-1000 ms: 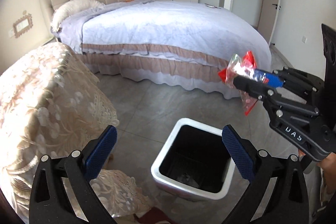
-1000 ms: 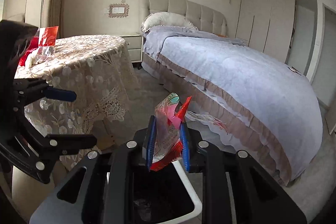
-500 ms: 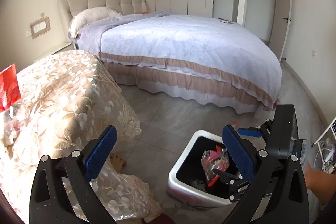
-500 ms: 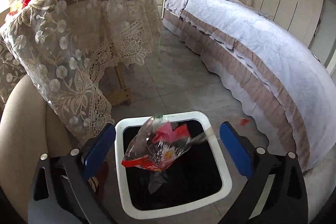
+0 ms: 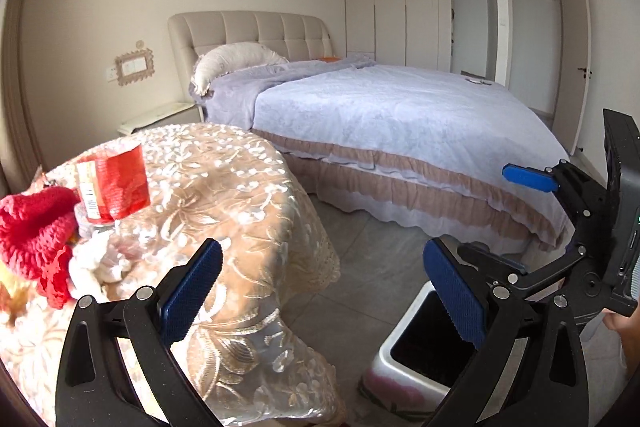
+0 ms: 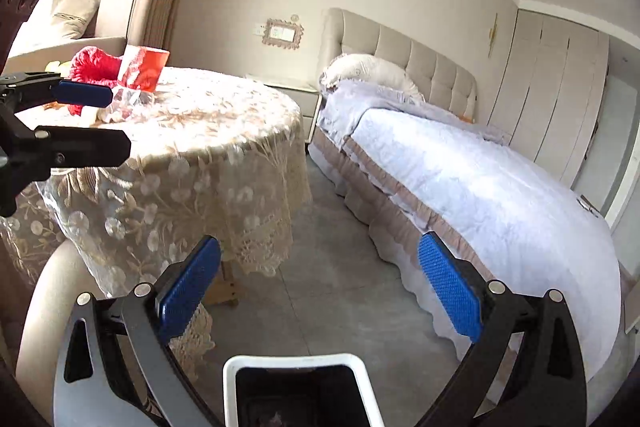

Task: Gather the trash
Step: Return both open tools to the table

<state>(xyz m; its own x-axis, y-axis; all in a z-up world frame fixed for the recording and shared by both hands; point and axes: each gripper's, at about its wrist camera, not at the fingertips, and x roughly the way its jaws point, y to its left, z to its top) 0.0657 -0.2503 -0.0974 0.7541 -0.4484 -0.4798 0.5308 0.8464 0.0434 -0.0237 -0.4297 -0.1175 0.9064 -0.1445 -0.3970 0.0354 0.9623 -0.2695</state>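
Note:
A white trash bin (image 6: 296,367) with a dark inside stands on the floor below my right gripper (image 6: 320,287), which is open and empty. The bin also shows in the left wrist view (image 5: 404,359). My left gripper (image 5: 320,287) is open and empty, over the edge of the lace-covered round table (image 5: 224,195). On the table lie a red wrapper (image 5: 114,185), a clear crumpled wrapper (image 5: 104,251) and a red knitted thing (image 5: 36,227). The red wrapper (image 6: 144,69) shows in the right wrist view too.
A large bed (image 5: 400,123) with a lilac cover fills the right of the room. Grey tiled floor (image 6: 332,247) lies between bed and table. A pale armchair (image 6: 44,311) is by the table. A nightstand (image 5: 160,117) stands at the wall.
My right gripper opened and dropped the red and clear wrapper into the bin, then rose. My left gripper swung left and up toward the table.

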